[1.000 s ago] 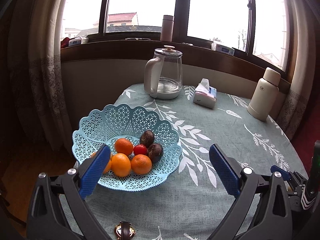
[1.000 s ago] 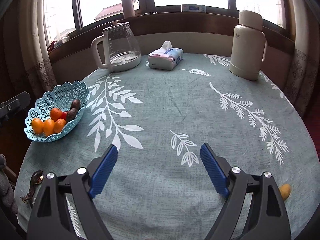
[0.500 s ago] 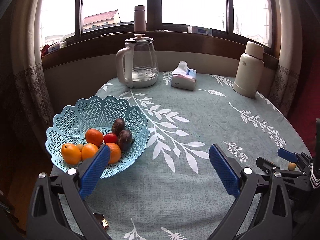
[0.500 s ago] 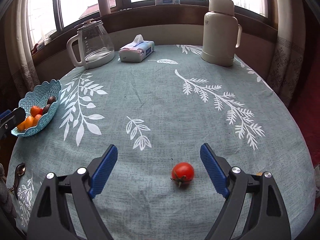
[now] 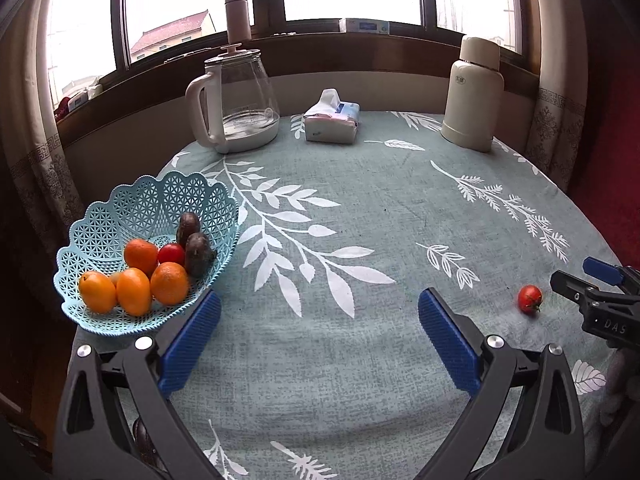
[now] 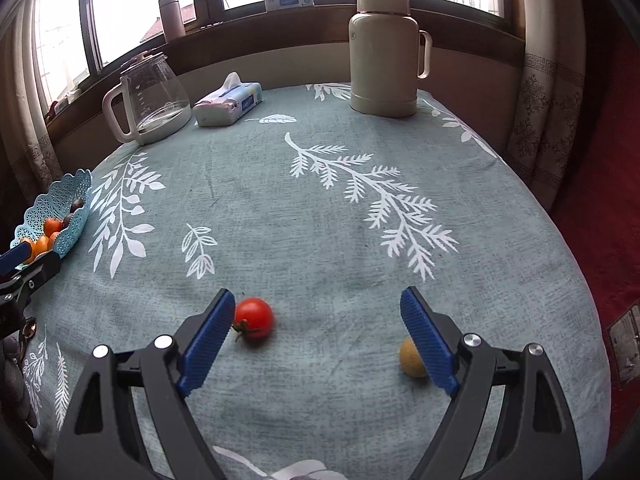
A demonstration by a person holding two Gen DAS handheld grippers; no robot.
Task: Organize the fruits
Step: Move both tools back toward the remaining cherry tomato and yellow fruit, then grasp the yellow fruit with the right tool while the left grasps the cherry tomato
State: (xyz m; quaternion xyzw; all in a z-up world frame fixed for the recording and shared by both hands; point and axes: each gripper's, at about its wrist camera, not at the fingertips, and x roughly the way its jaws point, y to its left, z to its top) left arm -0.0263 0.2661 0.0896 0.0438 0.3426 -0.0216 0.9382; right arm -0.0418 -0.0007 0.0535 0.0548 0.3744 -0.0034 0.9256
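A light blue lattice basket point(image 5: 120, 216) point(image 6: 76, 196) at the table's left edge holds several oranges point(image 5: 169, 283), a small red tomato point(image 5: 171, 254) and two dark fruits point(image 5: 198, 254). My left gripper point(image 5: 320, 332) is open and empty, just right of the basket. A loose red tomato point(image 6: 254, 317) point(image 5: 529, 299) lies on the cloth, close beside the left fingertip of my open right gripper point(image 6: 318, 326). A small yellow fruit point(image 6: 412, 358) sits partly behind that gripper's right finger point(image 6: 426, 338). The right gripper point(image 5: 592, 284) also shows at the left view's right edge.
A glass kettle point(image 5: 236, 104), a tissue pack point(image 5: 332, 118) and a cream thermos point(image 5: 474, 96) stand along the far side under the window. The round table point(image 6: 320, 208) wears a grey-green cloth with white leaves. Curtains hang at both sides; red floor point(image 6: 608, 220) lies to the right.
Both views have swung right. The basket has slid left in the left view. The red tomato has come closer and now sits by the right gripper's left finger; the yellow fruit has appeared.
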